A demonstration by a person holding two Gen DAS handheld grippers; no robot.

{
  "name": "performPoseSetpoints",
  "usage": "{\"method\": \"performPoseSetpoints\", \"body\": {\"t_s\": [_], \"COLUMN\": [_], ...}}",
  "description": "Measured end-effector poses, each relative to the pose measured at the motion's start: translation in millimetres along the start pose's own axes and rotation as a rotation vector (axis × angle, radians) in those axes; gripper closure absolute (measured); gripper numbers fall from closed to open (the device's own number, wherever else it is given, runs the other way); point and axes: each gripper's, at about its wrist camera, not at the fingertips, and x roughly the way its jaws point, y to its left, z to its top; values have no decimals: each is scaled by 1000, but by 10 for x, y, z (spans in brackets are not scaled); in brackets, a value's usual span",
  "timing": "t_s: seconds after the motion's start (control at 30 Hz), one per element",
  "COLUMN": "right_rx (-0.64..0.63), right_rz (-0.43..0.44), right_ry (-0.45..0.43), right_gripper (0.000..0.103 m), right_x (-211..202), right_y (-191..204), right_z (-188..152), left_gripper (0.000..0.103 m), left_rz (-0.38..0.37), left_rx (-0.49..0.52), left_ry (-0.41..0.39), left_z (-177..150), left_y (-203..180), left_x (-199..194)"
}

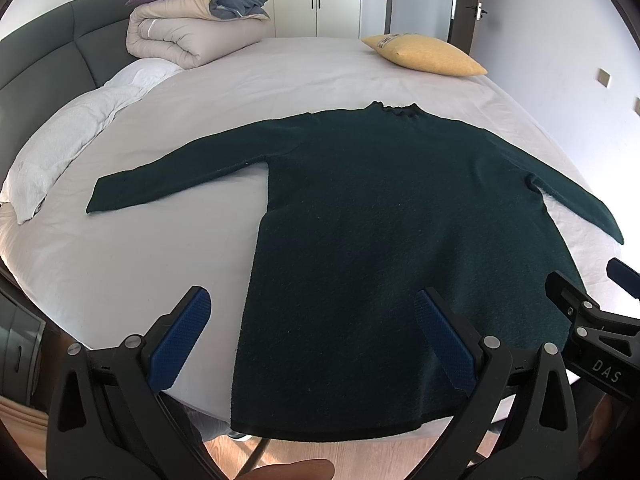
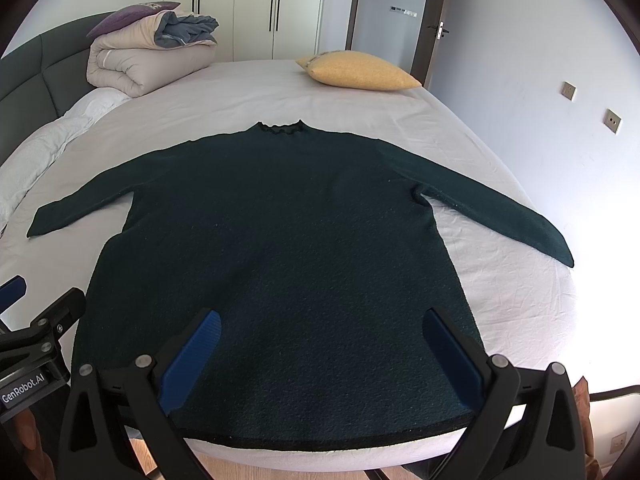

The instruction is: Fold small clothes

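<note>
Knitwear of this sort, a dark green sweater [image 2: 272, 248], lies flat on the bed [image 2: 500, 292], front down or up I cannot tell, sleeves spread wide and hem at the near edge. It looks thick, soft and limp, fairly light, likely to sag and drag on the sheet when lifted, but not slippery or fragile. The left tongs [image 1: 312, 340] and right tongs [image 2: 324, 356] both stand open and empty above the hem. A cuff or shoulder seam seems the best place to pinch, folding each sleeve inward first.
</note>
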Motion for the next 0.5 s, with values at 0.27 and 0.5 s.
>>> {"method": "performPoseSetpoints", "body": {"t_s": [0.27,0.5], "right_rx": [-1,-2], "right_rz": [1,1], "right_ry": [2,4], "right_gripper": [0,0], "right_x": [1,12], "right_y": [13,20], "right_z": [-16,-36], "left_gripper": [0,0], "left_rz": [0,0], "left_rx": [-1,-4], "left_ry": [4,7], "left_z": [-43,-73], "left_y": [38,52], "left_x": [39,55]}}
